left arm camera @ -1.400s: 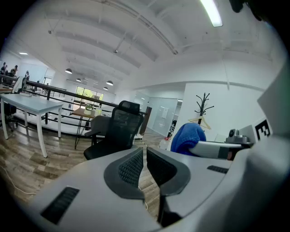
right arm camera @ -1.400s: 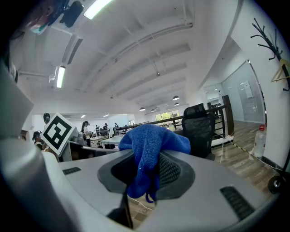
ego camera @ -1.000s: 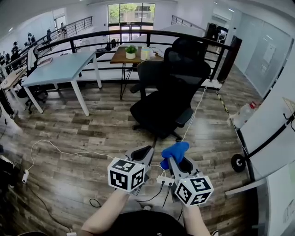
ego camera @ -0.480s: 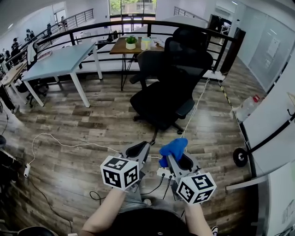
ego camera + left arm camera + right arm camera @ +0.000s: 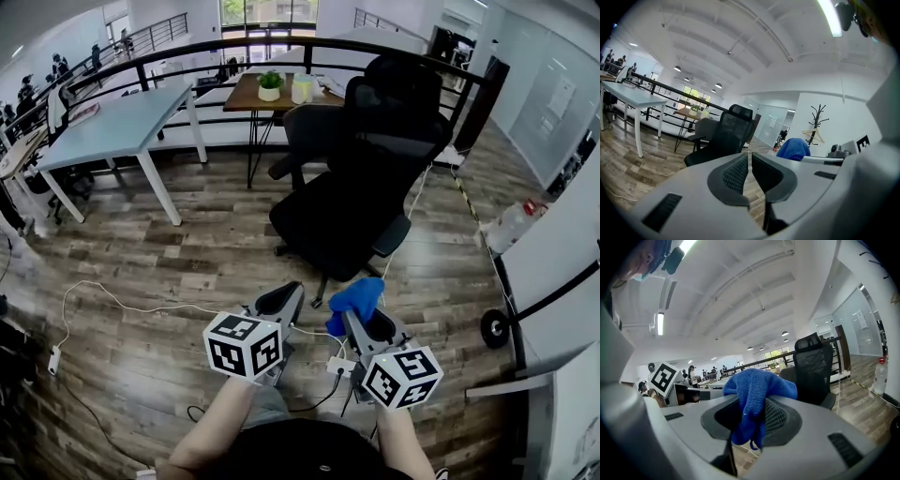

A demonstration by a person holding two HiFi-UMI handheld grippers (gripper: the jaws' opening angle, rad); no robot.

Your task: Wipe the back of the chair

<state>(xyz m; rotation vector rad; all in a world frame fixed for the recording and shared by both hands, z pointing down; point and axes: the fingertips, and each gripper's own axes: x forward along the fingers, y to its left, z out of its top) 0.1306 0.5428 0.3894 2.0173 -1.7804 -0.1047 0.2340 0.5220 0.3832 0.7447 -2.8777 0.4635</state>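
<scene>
**Blue cloth clamped, chair ahead**

The left gripper (image 5: 750, 161) is smooth grey plastic with ribbed black pads. Its jaws are pressed almost together on nothing. Just beside it, the right gripper (image 5: 751, 417) clamps a soft, knitted blue cloth (image 5: 757, 390), which bunches up above the jaws. A thin white cable (image 5: 159, 307) loops over the wood-plank floor (image 5: 187, 253) near them. Farther on, well apart from both grippers, stands the black office chair (image 5: 330, 220), with a padded seat, wheeled base and tall mesh back (image 5: 398, 112) topped by a headrest. Behind it are a grey chair (image 5: 314, 127), a small wooden table (image 5: 248, 94) bearing a potted plant (image 5: 270, 84), a white table (image 5: 112, 131) to the left, and a black railing (image 5: 272, 41).
</scene>
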